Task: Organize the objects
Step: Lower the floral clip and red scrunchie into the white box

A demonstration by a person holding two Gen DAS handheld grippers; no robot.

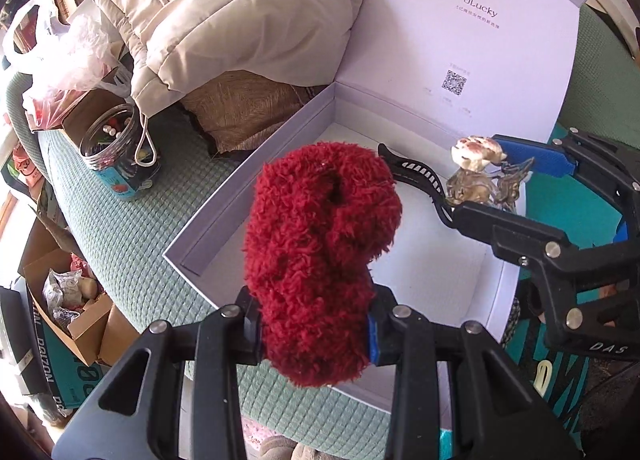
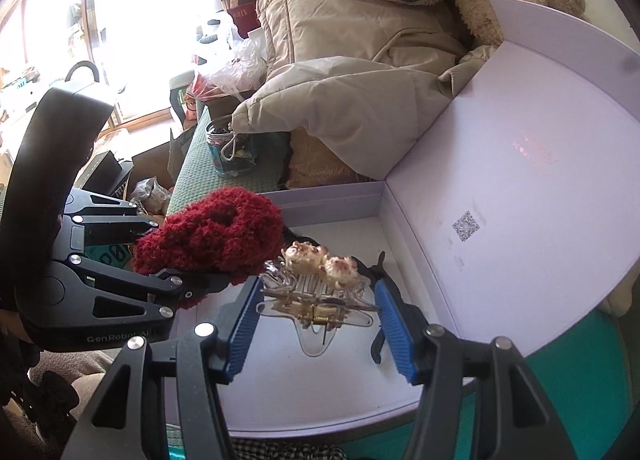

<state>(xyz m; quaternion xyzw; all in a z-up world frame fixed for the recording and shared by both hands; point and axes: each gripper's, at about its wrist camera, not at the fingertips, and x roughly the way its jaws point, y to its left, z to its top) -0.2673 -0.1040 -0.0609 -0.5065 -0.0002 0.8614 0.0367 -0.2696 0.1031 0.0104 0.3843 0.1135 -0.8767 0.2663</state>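
Left gripper (image 1: 316,334): fingers clamped on the lower end of a red fuzzy scrunchie (image 1: 320,256), which is held over the near left part of an open white box (image 1: 256,175). Right gripper (image 2: 318,324): blue pads (image 2: 242,324) stand on either side of a clear claw hair clip (image 2: 320,292) topped with two cream ornaments; contact between pads and clip cannot be confirmed, nor whether the clip rests on the box floor. A black hair clip (image 1: 416,175) lies on the box floor just beyond it. The box lid (image 1: 472,43) stands raised at the far side, printed "ULucky" with a QR code. The box rests on a green quilted cushion (image 1: 120,227). On the cushion, far left, are a glass jar (image 1: 116,147) and a beige padded jacket (image 1: 224,23).
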